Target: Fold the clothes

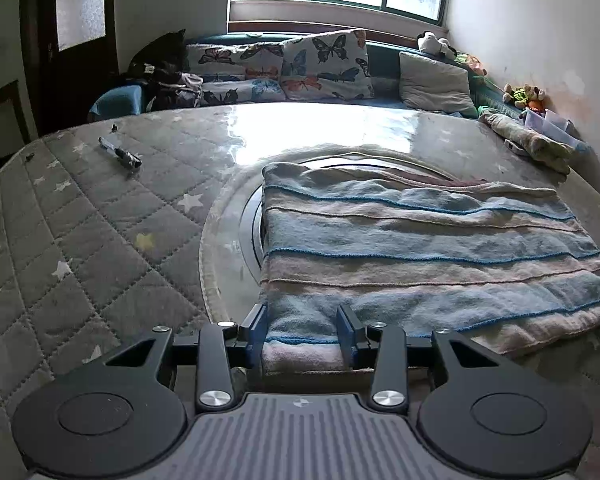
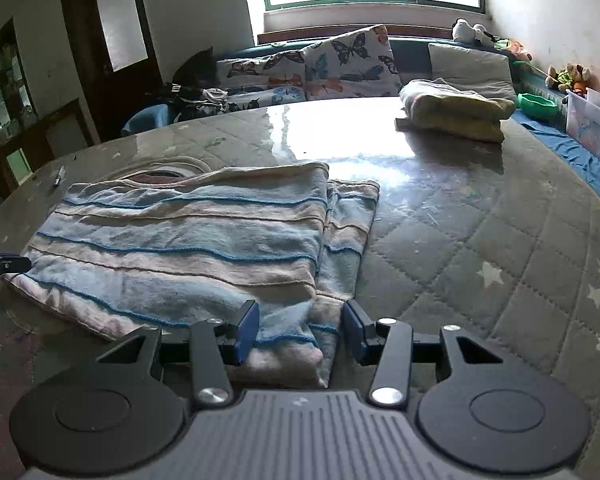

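Straddling striped garment (image 1: pixel 420 248), hand-held grippers tilted down.

No text, label or number can be read anywhere in either view

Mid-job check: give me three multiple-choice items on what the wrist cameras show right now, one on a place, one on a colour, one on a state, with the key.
1. Where does the marker pen lie?
A. On the quilted mattress, left of the striped garment
B. On top of the garment
C. On the window sill

2. What colour are the thin raised lines across the striped garment?
A. Red
B. Blue
C. Black

3. How do the fingers of the right gripper stand at the garment's near corner?
A. Shut with nothing between them
B. Apart, with the corner lying between them
C. Lifted well above the cloth

Key: 1 A, the pen sits on the bare mattress in the left wrist view. 2 B, blue lines cross the pale bands. 3 B, the cloth lies between the spread pads.
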`<control>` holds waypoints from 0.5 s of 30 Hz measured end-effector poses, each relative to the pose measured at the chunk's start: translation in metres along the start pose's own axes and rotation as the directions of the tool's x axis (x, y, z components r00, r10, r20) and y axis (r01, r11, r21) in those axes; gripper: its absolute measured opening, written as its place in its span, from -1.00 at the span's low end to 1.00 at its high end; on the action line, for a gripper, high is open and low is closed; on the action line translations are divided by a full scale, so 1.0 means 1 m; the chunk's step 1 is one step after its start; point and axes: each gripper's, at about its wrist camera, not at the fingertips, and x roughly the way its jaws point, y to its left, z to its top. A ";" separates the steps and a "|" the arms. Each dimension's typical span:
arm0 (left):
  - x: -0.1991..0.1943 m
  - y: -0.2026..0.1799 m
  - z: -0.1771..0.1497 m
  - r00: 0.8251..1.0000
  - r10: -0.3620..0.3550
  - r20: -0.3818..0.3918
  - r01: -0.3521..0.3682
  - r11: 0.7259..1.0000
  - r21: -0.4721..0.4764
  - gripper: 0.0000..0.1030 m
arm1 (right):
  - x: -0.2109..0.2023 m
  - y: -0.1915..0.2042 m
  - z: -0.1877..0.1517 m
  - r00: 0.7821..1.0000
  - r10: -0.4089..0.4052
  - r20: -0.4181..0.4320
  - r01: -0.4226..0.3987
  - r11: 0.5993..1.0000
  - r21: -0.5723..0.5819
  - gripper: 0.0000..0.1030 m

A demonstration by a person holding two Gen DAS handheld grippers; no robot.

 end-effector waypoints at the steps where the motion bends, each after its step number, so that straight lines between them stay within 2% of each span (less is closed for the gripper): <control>1: 0.000 0.000 0.000 1.000 0.000 -0.002 0.000 1.000 -0.006 -0.19 | 0.000 0.000 0.000 1.000 0.003 -0.002 -0.003 1.000 0.003 -0.12; 2: 0.000 0.000 0.000 1.000 0.001 -0.002 -0.001 1.000 -0.006 -0.19 | 0.000 0.001 0.000 1.000 0.006 -0.003 -0.006 1.000 0.007 -0.16; 7: -0.002 -0.002 -0.002 1.000 -0.007 -0.009 0.007 1.000 0.003 -0.24 | -0.002 0.001 0.000 1.000 0.017 -0.012 -0.016 1.000 0.023 -0.61; 10: -0.005 0.000 -0.003 1.000 -0.018 -0.019 0.018 1.000 0.004 -0.39 | -0.003 -0.001 0.000 1.000 0.019 -0.009 -0.019 0.999 0.032 -0.68; 15: -0.021 -0.001 -0.014 0.997 -0.069 -0.043 0.070 0.997 0.028 -0.48 | -0.016 -0.006 -0.004 1.000 -0.003 -0.020 0.004 1.000 0.013 -0.69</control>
